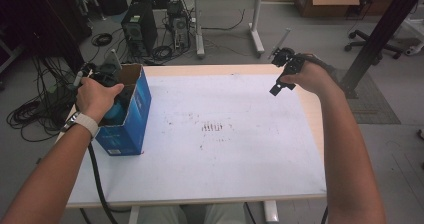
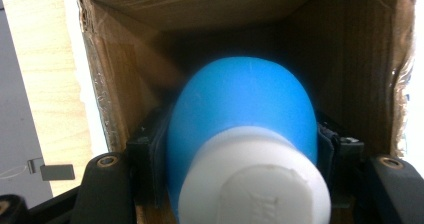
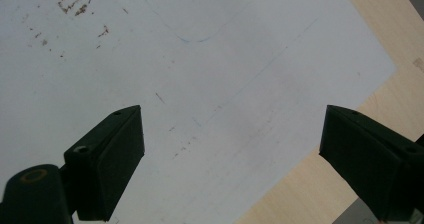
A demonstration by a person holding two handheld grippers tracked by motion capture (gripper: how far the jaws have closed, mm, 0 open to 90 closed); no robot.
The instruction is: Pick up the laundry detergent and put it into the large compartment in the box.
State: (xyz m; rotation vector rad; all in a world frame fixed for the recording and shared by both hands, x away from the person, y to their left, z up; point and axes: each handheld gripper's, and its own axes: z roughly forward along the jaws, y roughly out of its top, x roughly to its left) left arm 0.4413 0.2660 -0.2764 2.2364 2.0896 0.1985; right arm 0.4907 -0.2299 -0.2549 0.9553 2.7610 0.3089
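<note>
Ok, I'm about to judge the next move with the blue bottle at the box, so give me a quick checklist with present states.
1. Left gripper clamped on the blue bottle: ok, a jaw presses each side.
2. Bottle's white cap on: ok.
3. Bottle inside the open cardboard box: ok, brown walls surround it.
4. Box standing upright on the table: ok.
5. Bottle resting on the box floor: cannot tell.
6. Right gripper out of the way: ok, open, nothing between its jaws, over the white sheet.

Bottle [image 2: 240, 129] cap cropped (blurred); box [image 1: 135, 115] hides it.
</note>
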